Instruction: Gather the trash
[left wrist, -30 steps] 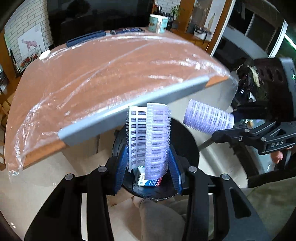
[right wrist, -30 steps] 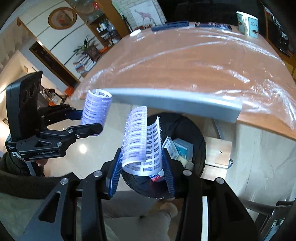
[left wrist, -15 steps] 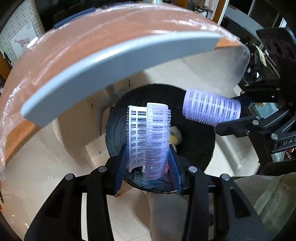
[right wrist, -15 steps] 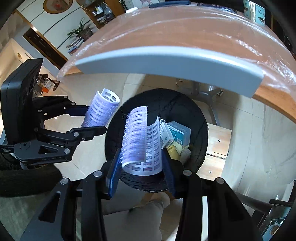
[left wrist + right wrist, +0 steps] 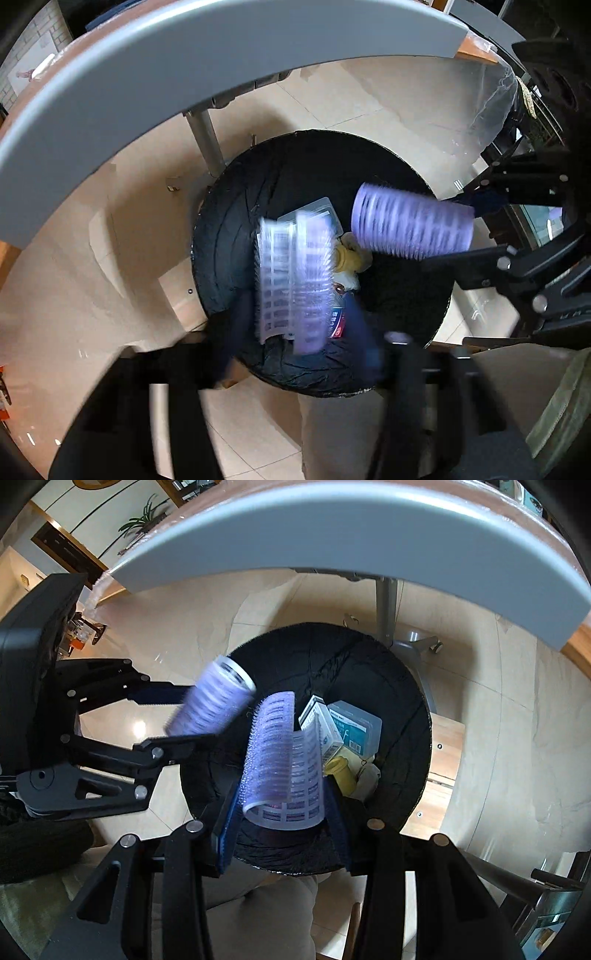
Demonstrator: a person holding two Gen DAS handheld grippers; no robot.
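Each claw is clamped on a lilac hair roller: left claw [image 5: 295, 328] on its roller [image 5: 295, 280], right claw [image 5: 280, 830] on its roller [image 5: 280, 760]. Both hang over the black bin [image 5: 399, 686], which holds boxes [image 5: 354, 727] and a yellow bottle [image 5: 341, 771], below the counter [image 5: 332, 528].

Beige tiled floor [image 5: 517, 716] w/ glare, grey-edged wood table [image 5: 369, 535] overhead, potted plant [image 5: 142, 515] by wall.
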